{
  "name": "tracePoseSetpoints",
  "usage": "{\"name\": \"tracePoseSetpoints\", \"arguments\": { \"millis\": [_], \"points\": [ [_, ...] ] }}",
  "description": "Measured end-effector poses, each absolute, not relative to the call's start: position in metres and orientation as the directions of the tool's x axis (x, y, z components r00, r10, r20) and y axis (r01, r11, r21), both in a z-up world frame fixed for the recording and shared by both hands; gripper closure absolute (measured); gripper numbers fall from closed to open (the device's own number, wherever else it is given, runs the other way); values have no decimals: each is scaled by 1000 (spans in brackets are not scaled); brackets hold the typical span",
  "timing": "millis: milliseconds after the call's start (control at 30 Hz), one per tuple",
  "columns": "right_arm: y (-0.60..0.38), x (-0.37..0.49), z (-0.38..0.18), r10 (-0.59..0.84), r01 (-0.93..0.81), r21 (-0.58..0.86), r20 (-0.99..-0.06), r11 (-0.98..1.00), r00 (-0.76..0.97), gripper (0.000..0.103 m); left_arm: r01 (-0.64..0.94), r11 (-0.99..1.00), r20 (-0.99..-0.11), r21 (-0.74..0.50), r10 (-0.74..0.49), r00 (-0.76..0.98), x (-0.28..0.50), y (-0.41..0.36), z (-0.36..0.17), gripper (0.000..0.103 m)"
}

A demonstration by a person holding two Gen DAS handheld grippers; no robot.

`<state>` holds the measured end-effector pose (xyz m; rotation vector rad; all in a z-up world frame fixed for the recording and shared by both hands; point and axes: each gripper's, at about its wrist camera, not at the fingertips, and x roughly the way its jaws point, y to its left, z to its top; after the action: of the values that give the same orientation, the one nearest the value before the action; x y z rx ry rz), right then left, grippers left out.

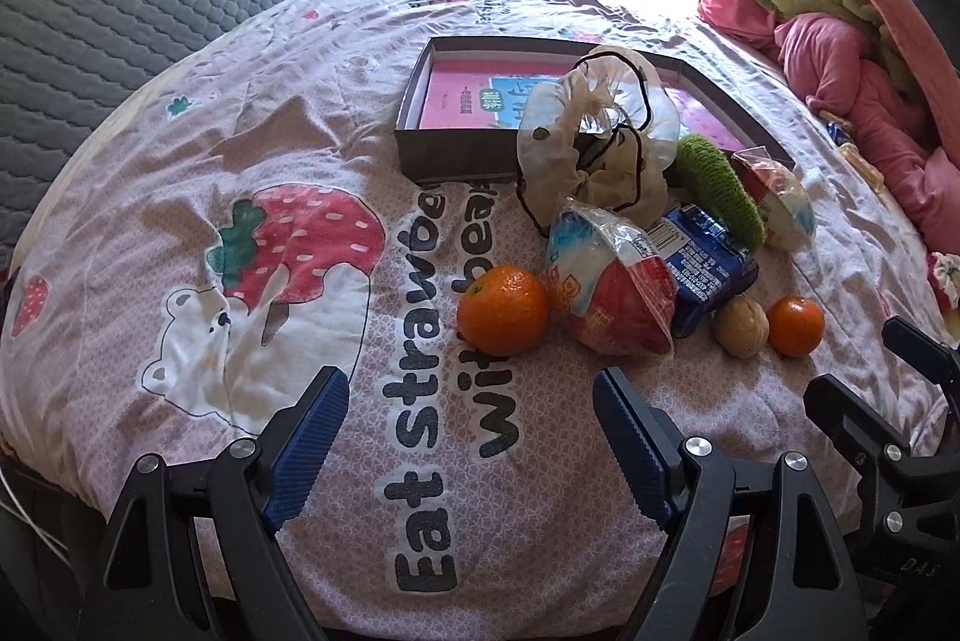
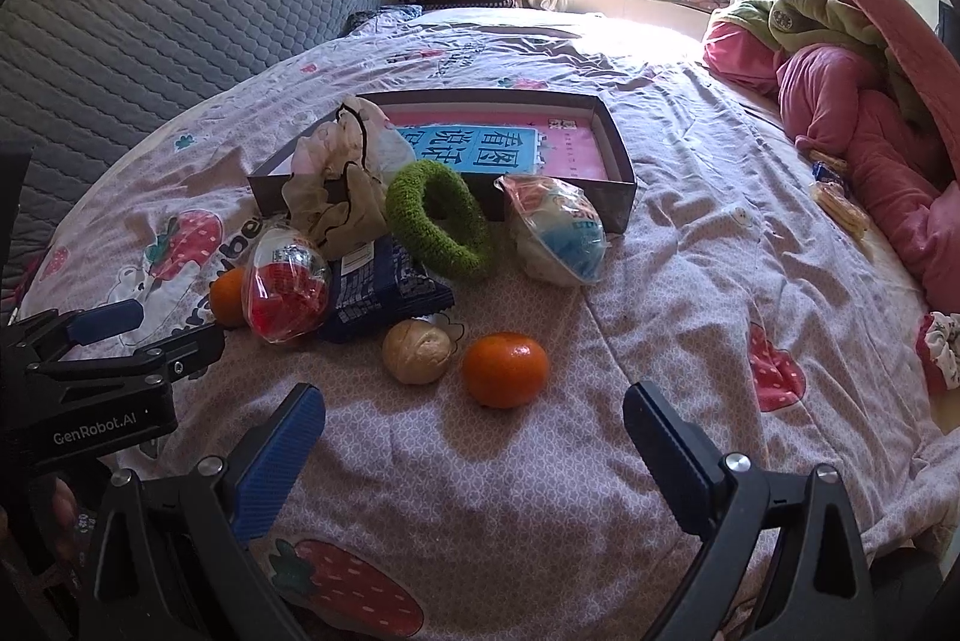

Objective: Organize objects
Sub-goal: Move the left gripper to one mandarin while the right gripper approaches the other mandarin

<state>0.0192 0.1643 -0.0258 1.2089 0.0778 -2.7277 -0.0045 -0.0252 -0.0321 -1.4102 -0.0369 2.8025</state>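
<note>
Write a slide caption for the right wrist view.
Open right tongs hover over a tangerine and walnut on the bedspread.

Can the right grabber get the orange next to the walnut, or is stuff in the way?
Probably yes. The right gripper is open, and that orange sits on bare bedspread just ahead of its fingers. The walnut lies close on one side, so a finger might bump it.
</note>
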Motion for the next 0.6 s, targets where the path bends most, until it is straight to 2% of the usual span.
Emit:
{"name": "tracePoseSetpoints", "arguments": {
  "millis": [300, 600],
  "points": [
    [174, 13, -34, -86, 121, 9, -756, -993, -649, 7, 5, -999, -809, -31, 22, -587, -10, -30, -40, 19],
    [182, 3, -48, -55, 103, -12, -780, -995, -624, 16, -8, -999, -811, -47, 43, -584, -20, -33, -50, 19]
  ]
}}
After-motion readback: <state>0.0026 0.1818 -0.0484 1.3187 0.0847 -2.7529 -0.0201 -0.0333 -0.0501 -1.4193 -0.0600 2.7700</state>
